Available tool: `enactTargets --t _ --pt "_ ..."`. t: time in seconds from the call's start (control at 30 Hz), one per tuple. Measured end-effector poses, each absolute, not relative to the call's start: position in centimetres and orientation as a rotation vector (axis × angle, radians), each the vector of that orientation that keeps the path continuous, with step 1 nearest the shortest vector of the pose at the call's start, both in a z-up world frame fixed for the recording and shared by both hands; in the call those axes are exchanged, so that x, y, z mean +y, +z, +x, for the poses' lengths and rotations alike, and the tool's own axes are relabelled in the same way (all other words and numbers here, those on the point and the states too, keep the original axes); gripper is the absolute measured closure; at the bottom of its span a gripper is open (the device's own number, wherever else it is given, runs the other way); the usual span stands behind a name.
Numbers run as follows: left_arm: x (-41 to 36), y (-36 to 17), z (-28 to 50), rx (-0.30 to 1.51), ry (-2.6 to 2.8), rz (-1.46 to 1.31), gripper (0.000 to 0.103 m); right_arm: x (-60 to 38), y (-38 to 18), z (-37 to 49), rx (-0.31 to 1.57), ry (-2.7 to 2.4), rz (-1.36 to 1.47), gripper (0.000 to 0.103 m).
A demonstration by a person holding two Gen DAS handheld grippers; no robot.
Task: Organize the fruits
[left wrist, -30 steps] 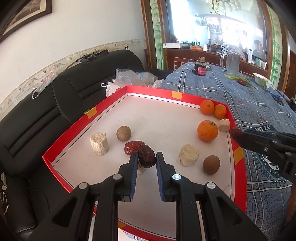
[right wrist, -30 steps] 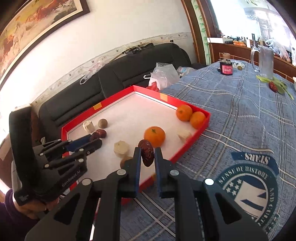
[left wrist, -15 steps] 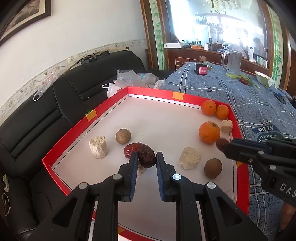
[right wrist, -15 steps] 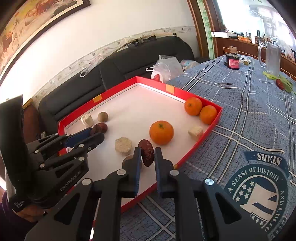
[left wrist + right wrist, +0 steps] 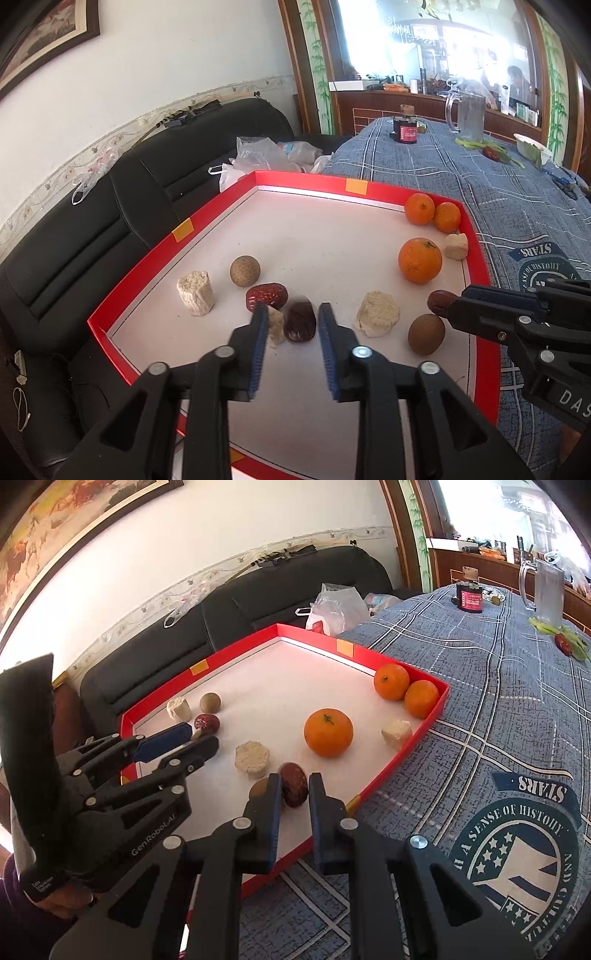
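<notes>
**Left wrist: one date let go, the other on its way**

Left wrist view shows the left gripper (image 5: pixel 290 323) spread apart, a dark red date (image 5: pixel 300 322) lying loose between its fingers on the white floor of the red tray (image 5: pixel 177 236), just beside a second date (image 5: pixel 266 296) and a small pale chunk (image 5: pixel 275 328). The right gripper (image 5: pixel 293 788) is clamped on another date (image 5: pixel 293 784), held low over the tray's near right side, close to a brown round fruit (image 5: pixel 426 334) and a pale cake-like piece (image 5: pixel 377 314).

The job in hand looks like gathering the dates at the left cluster. To finish well, the left gripper should lift straight back without nudging the freed date. The right one should carry its date across above the pale piece, set it down touching or just beside the two dates, and only then let its fingers part. The three oranges (image 5: pixel 420 260) sit well apart and need no disturbance.
</notes>
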State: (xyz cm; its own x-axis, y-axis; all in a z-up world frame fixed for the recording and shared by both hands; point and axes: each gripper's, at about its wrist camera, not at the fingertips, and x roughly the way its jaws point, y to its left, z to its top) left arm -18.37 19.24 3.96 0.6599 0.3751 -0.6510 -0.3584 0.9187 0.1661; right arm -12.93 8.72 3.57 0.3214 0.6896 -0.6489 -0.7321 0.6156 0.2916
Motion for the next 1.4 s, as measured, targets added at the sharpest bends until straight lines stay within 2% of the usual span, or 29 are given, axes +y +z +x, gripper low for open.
enactTargets --t 0.1,0.23,0.33,0.57,0.7,0.83,1.2,1.4 --pt "19.0 3.9 -18.3 0.748 0.417 0.032 0.056 8.4 3.7 -13.0 0.820 0.938 -0.044 0.084" --pt "18.8 3.9 -18.3 0.763 0.424 0.029 0.048 7.8 4.0 -12.8 0.820 0.935 -0.011 0.081" --pt "18.6 3.9 -18.2 0.774 0.437 0.033 0.038 7.1 4.2 -12.5 0.819 0.921 0.020 0.077" --pt "17.6 4.5 -18.3 0.776 0.444 0.055 0.025 5.5 4.6 -11.4 0.820 0.861 0.093 0.063" --pt "17.1 5.0 -18.4 0.776 0.448 0.062 0.025 4.7 4.8 -11.0 0.814 0.826 0.116 0.055" --pt "17.0 5.5 -18.6 0.775 0.448 0.048 0.024 4.0 5.4 -11.2 0.780 0.793 0.102 0.052" --pt "16.9 6.3 -19.5 0.747 0.478 0.038 0.020 1.1 7.7 -13.9 0.637 0.697 0.064 0.025" --pt "16.7 6.5 -20.0 0.738 0.488 0.038 0.020 0.8 8.3 -15.5 0.588 0.667 0.033 0.019"
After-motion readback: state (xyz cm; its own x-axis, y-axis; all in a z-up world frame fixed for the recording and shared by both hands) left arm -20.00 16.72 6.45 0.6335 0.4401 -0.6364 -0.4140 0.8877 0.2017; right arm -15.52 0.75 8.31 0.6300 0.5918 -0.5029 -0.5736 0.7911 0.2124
